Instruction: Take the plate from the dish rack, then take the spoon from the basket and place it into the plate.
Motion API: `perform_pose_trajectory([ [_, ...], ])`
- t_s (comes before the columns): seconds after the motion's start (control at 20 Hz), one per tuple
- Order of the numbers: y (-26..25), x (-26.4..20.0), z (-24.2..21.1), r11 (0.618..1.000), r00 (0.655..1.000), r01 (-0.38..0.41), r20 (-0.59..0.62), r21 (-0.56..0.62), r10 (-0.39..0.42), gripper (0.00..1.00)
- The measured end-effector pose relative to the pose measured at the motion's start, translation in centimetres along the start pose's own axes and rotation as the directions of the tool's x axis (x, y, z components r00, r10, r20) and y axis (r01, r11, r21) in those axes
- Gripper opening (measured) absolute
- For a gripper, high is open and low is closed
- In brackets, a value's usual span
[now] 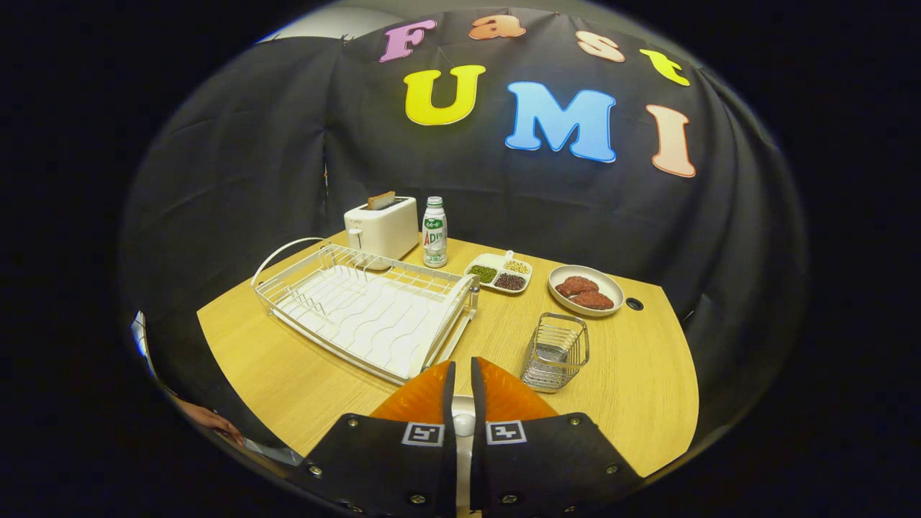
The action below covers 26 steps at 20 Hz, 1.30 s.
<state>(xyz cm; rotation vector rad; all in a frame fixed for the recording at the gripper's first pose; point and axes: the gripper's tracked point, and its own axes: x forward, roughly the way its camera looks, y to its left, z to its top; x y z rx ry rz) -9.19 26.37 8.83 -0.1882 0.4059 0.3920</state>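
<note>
White wire dish rack (367, 309) flat, wire basket (555, 351) upright beside, claw (460, 364) nearly closed
</note>
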Motion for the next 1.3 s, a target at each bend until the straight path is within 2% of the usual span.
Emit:
perform_pose_trajectory([
  [0.4,1.2,1.4,-0.9,0.997,0.998,-0.056,-0.043,-0.048,0.054,0.07],
  [0.65,0.9,2.1,-1.2,0.996,0.996,-0.074,-0.049,-0.058,0.071,0.13],
  [0.75,-0.2,2.0,-0.5,0.998,0.999,-0.047,-0.024,-0.043,0.046,0.19],
  [0.8,-1.0,1.8,-0.2,0.999,1.0,-0.027,-0.012,-0.026,0.026,0.27],
  [0.9,-2.5,1.3,0.7,1.0,1.0,0.006,0.018,0.018,-0.007,0.3],
  [1.0,-4.6,0.2,2.2,0.997,0.996,0.055,0.062,0.054,-0.058,0.54],
  [1.15,-8.5,-2.4,5.2,0.983,0.973,0.149,0.16,0.11,-0.165,0.54],
  [1.3,-11.8,-5.7,8.4,0.964,0.935,0.213,0.252,0.158,-0.248,0.54],
])
